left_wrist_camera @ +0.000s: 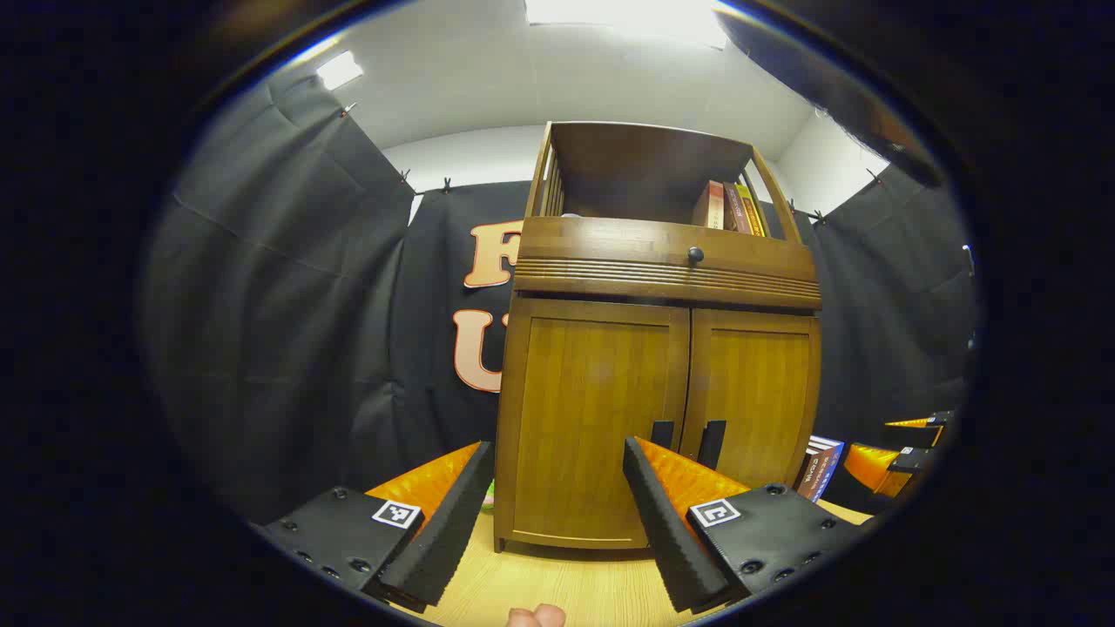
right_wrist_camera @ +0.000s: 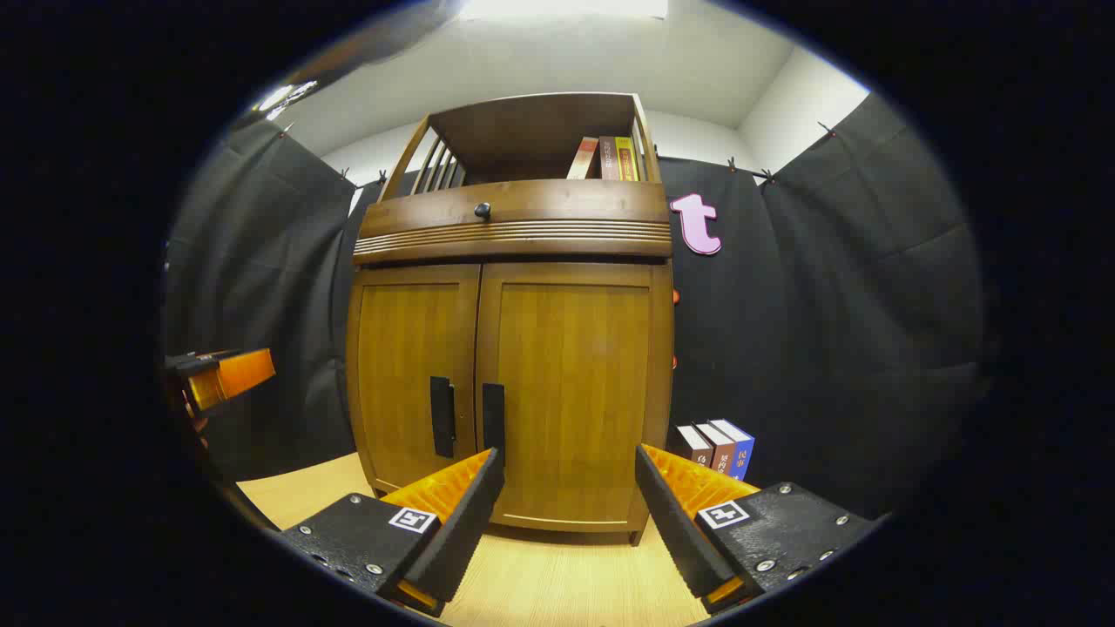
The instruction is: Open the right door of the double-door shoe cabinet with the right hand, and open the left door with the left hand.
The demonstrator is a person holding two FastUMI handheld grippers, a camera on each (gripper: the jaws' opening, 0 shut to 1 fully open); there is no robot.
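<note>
left gripper (left_wrist_camera: 557, 488): fingers wide apart, holding nothing, in front of left door (left_wrist_camera: 592, 418) | right gripper (right_wrist_camera: 566, 496): fingers wide apart, holding nothing, facing right door (right_wrist_camera: 571, 392) | cabinet (right_wrist_camera: 514, 235): on wooden tabletop (right_wrist_camera: 540, 575), both doors closed, black handles (right_wrist_camera: 493, 418) side by side at centre seam | books (right_wrist_camera: 716, 446): upright right of cabinet
</note>
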